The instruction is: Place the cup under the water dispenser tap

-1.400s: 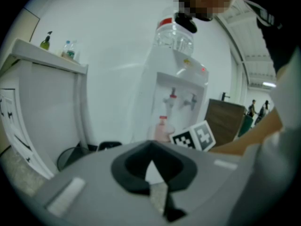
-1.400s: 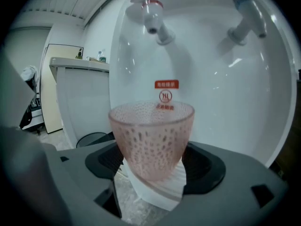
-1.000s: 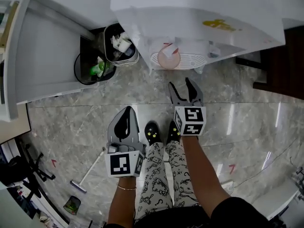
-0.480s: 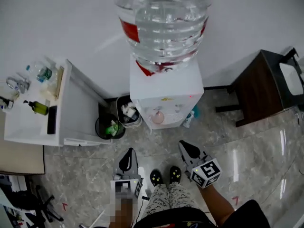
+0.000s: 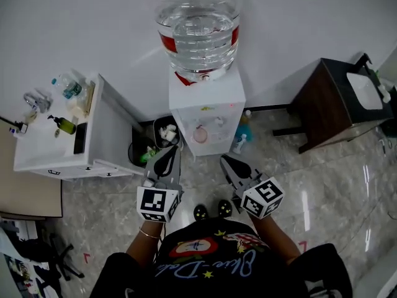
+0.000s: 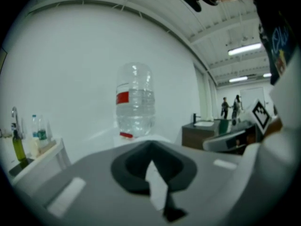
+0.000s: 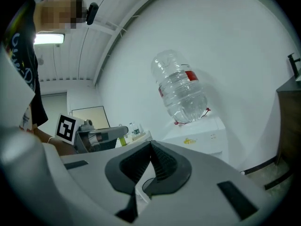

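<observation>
**Cup, pink: in the dispenser recess; both hand-held grippers empty**

**Item.** Cup (image 5: 200,135), small, pink.

**Location.** Centre of the head view, in the front recess of the dispenser (image 5: 208,107). It appears to sit already beneath the tap, which is too small to make out.

**Handling (judged).**
- Light and thin-walled; likely to dent under a hard squeeze and to tip while empty.
- Best taken across the side wall at mid-height, from the front, with a gentle close.

**Left hand-held gripper** (image 5: 169,159). Jaws together, nothing held. Lower centre-left, well apart from the cup.

**Right hand-held gripper** (image 5: 228,162). Jaws closed tip to tip, nothing between them. Lower centre-right, also well apart from the cup.

**Surroundings.**
- Water bottle (image 5: 198,27) on top of the dispenser.
- Bins (image 5: 162,138) just left of it.
- Blue bottle (image 5: 240,140) on the floor (image 5: 322,185) just right of it.
- White worktop (image 5: 49,151) with toiletries at left.
- Dark table (image 5: 335,98) at upper right.

**In the way.** The recess walls hem the cup in, so only a frontal approach looks open. The bins and the blue bottle crowd either flank.
</observation>
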A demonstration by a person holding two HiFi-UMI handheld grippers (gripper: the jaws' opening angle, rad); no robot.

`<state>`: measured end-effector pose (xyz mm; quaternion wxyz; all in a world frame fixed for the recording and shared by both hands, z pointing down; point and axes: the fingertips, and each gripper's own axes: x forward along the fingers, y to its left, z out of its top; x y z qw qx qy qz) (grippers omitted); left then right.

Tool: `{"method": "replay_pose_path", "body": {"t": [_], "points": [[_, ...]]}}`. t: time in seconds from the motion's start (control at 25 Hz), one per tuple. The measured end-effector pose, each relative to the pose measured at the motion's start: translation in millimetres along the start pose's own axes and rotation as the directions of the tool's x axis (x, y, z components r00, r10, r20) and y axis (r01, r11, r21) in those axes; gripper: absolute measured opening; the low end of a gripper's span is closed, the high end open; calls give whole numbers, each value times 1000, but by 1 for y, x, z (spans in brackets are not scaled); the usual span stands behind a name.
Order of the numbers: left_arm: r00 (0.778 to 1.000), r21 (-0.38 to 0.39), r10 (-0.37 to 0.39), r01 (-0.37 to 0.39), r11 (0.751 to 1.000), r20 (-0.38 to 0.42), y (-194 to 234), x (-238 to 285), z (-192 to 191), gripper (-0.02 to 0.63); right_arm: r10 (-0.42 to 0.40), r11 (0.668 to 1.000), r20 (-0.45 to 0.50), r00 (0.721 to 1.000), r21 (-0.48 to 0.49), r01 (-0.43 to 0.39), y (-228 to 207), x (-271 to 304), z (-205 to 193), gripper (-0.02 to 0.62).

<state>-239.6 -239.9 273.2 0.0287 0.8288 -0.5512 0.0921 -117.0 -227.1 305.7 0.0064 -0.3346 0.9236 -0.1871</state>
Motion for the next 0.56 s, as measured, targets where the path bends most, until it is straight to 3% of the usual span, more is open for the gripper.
{"method": "replay_pose_path", "body": {"t": [0.16, 0.56], "points": [[1000, -41, 7, -5, 999, 30, -1, -4, -1, -3, -40, 999, -18, 999, -6, 40, 2, -11, -4, 14], [999, -100, 35, -34, 994, 12, 8, -7, -16, -3, -22, 999, -61, 998, -48, 19, 8, 0, -4, 14]]}}
